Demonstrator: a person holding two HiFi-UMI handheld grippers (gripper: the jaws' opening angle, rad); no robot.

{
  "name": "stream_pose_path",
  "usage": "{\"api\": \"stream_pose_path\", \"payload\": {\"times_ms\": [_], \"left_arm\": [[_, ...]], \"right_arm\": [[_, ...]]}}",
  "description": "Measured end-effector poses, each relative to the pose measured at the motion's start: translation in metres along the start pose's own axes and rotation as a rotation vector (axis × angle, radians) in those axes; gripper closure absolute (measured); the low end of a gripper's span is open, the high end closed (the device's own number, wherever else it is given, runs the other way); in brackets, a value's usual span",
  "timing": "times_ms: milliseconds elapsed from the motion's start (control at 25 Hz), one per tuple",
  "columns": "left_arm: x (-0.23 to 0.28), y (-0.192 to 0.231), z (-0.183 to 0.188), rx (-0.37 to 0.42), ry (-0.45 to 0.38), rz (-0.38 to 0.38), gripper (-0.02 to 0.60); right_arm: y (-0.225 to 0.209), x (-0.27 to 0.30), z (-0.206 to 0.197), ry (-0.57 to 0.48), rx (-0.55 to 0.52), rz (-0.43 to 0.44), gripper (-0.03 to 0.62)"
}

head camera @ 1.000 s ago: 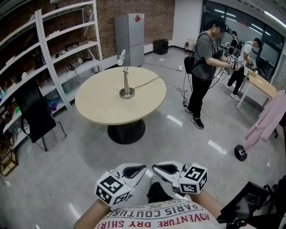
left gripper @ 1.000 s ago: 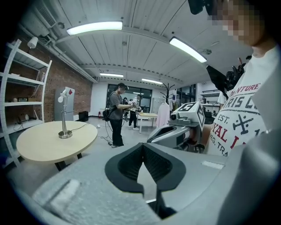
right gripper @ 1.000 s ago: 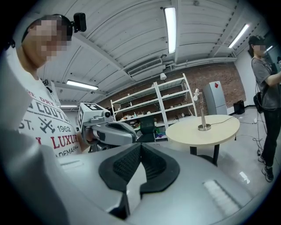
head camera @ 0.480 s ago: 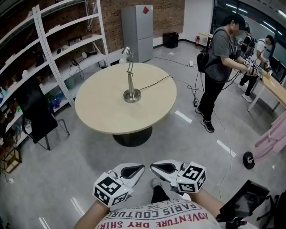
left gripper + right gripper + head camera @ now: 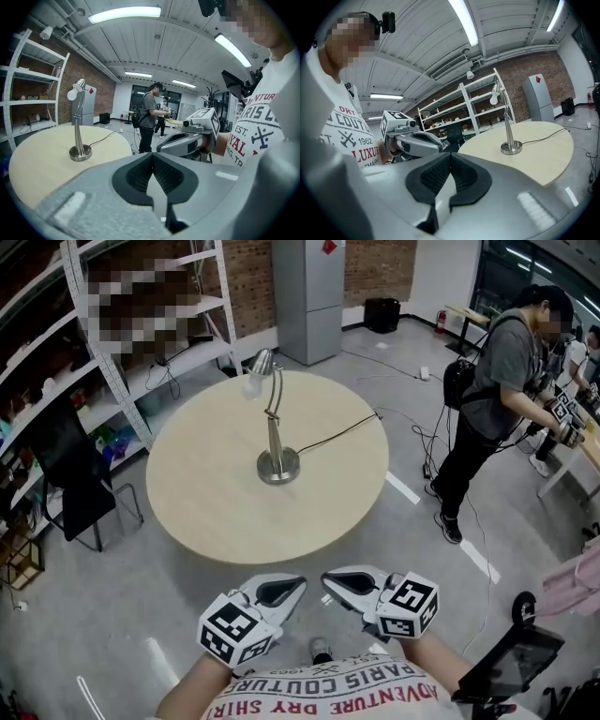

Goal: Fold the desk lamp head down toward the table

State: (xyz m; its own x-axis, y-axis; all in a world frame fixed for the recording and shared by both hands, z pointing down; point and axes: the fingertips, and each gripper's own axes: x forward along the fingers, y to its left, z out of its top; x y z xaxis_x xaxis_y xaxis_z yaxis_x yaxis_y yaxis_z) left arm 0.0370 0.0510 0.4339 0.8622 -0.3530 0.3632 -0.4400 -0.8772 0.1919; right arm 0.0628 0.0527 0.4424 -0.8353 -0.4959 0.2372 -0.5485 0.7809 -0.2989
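A silver desk lamp stands upright near the middle of the round beige table, its round base on the top and its head raised toward the far left. A black cord runs from the base off the table's right edge. The lamp also shows in the left gripper view and the right gripper view. My left gripper and right gripper are both shut and empty, side by side, short of the table's near edge and well apart from the lamp.
White shelving lines the left wall, with a black chair in front of it. A grey fridge stands behind the table. A person stands at the right, by a cable on the floor. A black case lies at the lower right.
The table and lamp have come nearer and lower in the head view as I walked toward them. Both grippers kept their shut pose side by side.
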Motion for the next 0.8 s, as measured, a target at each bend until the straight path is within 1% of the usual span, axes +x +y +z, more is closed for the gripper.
{"api": "stream_pose_path", "payload": {"times_ms": [160,280,560,800], "left_arm": [[0.026,0.031,0.013,0.0,0.007,0.02,0.58],[0.035,0.05,0.022,0.001,0.007,0.045,0.58],[0.042,0.07,0.03,0.012,0.011,0.077,0.58],[0.038,0.092,0.035,0.009,0.006,0.097,0.58]], "right_arm": [[-0.043,0.009,0.015,-0.004,-0.005,0.009,0.588],[-0.065,0.015,0.027,-0.019,-0.016,0.016,0.588],[-0.087,0.024,0.042,-0.046,-0.045,0.04,0.588],[-0.105,0.039,0.053,-0.045,-0.047,0.032,0.588]]}}
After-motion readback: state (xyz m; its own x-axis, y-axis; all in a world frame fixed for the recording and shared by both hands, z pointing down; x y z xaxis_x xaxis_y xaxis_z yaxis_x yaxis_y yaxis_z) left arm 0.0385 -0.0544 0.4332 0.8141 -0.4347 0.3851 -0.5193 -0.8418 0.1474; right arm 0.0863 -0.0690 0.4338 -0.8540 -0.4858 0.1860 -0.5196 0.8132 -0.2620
